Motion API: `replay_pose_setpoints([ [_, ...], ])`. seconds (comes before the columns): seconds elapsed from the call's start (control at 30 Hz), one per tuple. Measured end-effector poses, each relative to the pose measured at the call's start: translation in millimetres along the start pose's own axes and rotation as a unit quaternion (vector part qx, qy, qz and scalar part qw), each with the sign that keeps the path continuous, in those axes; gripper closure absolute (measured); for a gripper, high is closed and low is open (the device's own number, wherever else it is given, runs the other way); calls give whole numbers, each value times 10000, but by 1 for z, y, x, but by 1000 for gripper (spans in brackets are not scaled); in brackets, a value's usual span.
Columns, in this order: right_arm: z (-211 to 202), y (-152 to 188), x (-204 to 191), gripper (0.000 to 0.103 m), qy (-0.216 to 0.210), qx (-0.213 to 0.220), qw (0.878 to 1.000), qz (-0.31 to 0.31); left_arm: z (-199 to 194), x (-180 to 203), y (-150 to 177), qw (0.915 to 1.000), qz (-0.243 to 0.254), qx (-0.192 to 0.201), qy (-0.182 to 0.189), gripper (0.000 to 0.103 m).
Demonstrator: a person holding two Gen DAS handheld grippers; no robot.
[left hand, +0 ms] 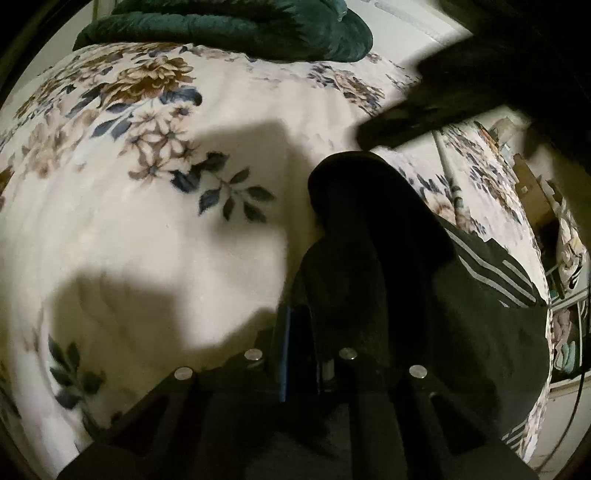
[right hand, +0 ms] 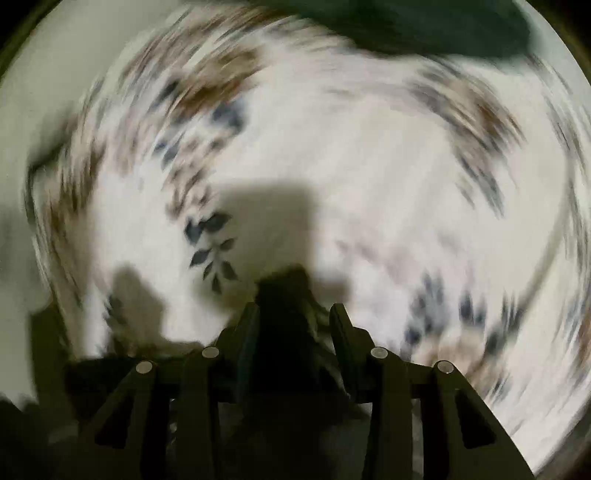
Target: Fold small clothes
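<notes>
A black garment with white side stripes (left hand: pixel 491 273) hangs over the floral bed sheet (left hand: pixel 147 221). In the left wrist view my left gripper (left hand: pixel 314 332) is shut on a bunched fold of the black garment (left hand: pixel 369 229), which covers most of the fingers. In the right wrist view my right gripper (right hand: pixel 291 325) is shut on a dark fold of the same garment (right hand: pixel 284 317), held above the floral sheet (right hand: pixel 369 166). That view is strongly motion-blurred.
A dark green blanket (left hand: pixel 229 26) lies bunched at the far edge of the bed, also blurred in the right wrist view (right hand: pixel 424 26). A dark blurred shape (left hand: pixel 461 85) crosses the upper right. Cluttered shelves (left hand: pixel 565 258) stand past the bed's right edge.
</notes>
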State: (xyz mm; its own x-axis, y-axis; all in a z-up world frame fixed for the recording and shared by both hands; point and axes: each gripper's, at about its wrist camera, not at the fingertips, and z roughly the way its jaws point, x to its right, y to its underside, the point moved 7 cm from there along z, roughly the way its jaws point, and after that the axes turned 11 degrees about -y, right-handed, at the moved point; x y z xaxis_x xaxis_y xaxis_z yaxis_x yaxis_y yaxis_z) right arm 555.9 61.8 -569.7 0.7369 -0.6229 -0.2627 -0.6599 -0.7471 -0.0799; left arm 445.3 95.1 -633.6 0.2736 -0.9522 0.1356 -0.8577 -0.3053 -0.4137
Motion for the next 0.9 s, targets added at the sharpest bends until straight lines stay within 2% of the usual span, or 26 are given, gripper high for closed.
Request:
replay_pose_setpoints([
  [0.07,20,-12,-18,61,371,-547,9952,-717,0,-1,0,10000,-69,5,30,96],
  [0.13,44,-15,-28,63,768,-1078,9829,-1281,1,-2,1,9999,-150,3,65,97],
  [0.17,55,-16,-30,77,952,-1275,9758,-1498,1,-3,1,9998,-176,7,69,97],
  [0.2,62,-18,-29,85,1095,-1375,9714,-1598,1,-3,1,9998,-195,14,85,97],
  [0.23,65,-21,-26,89,1117,-1391,9727,-1486,2,-1,1,9998,-202,19,93,98],
  [0.3,60,-34,-9,92,807,-1161,9882,-583,2,-1,3,9997,-196,41,112,98],
  [0.33,55,-39,6,92,506,-1004,9936,134,2,-1,3,9997,-197,43,123,99],
  [0.37,50,-40,22,93,138,-853,9926,853,2,-1,5,9997,-182,49,129,99],
  [0.4,46,-40,38,93,-239,-705,9855,1525,3,0,7,9998,-141,60,118,99],
  [0.43,44,-37,55,93,-642,-554,9707,2246,2,0,9,9998,-129,68,123,99],
  [0.47,41,-28,78,93,-1187,-362,9414,3137,3,0,10,9998,-124,66,137,99],
  [0.5,40,-22,92,94,-1526,-214,9191,3626,2,-1,12,9998,-118,62,141,99],
  [0.57,40,-2,120,94,-2132,158,8654,4532,2,-1,14,9998,-101,51,152,99],
  [0.67,43,21,139,94,-2746,473,8033,5264,2,-1,14,9999,-65,45,147,99],
  [0.8,47,43,147,94,-3561,979,7232,5836,2,-1,12,9999,4,62,137,99],
  [0.83,47,53,151,94,-3762,1223,6919,6040,1,-2,11,9999,8,76,134,99],
  [0.9,46,65,151,94,-4062,1571,6519,6208,0,-2,9,9999,18,76,126,99],
])
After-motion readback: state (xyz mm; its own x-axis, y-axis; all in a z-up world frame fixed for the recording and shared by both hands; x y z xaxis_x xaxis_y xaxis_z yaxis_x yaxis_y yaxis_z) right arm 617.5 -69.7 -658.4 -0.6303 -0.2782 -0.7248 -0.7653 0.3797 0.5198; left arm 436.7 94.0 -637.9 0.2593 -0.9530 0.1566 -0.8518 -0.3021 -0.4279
